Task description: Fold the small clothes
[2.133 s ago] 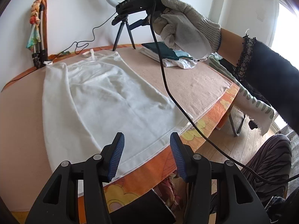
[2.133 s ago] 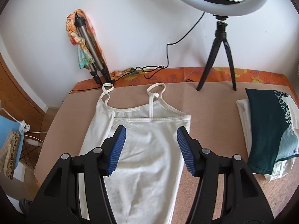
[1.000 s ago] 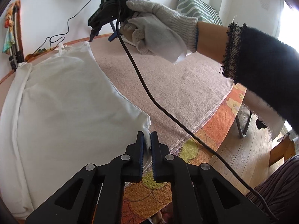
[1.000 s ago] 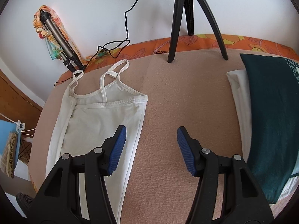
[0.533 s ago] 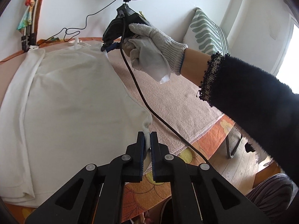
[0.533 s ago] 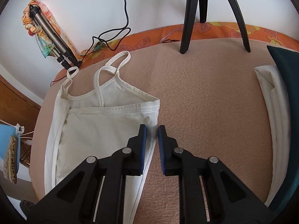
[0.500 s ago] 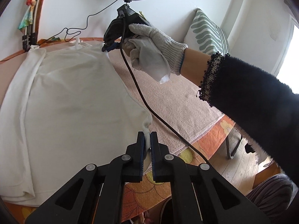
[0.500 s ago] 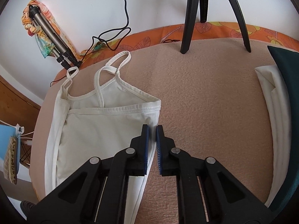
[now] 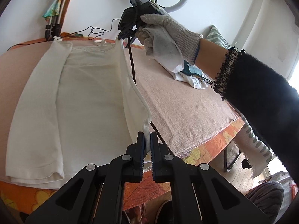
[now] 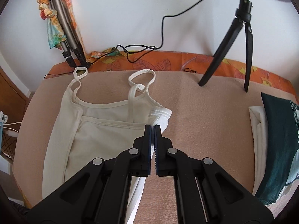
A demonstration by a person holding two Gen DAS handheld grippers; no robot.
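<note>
A white camisole [image 9: 89, 93] lies on the pink towel [image 9: 186, 108] with its left side folded in. My left gripper [image 9: 147, 141] is shut on its bottom right hem corner and holds it up off the towel. My right gripper [image 10: 153, 130] is shut on the top right corner by the armhole; in the left wrist view the right gripper [image 9: 121, 35] holds that corner raised. The camisole's right edge hangs taut between the two grippers. The camisole [image 10: 97, 130] with its straps shows in the right wrist view.
A stack of folded clothes [image 10: 276, 145], dark green on white, lies at the towel's right side. A ring-light tripod [image 10: 241, 43] stands at the back, a second tripod [image 10: 65, 31] at the back left. The right gripper's cable [image 9: 132, 63] hangs beside the camisole. The table's front edge [image 9: 205, 149] is near.
Both grippers, shut on the camisole's right corners, have lifted the right edge off the towel and carried it a little leftward over the garment.
</note>
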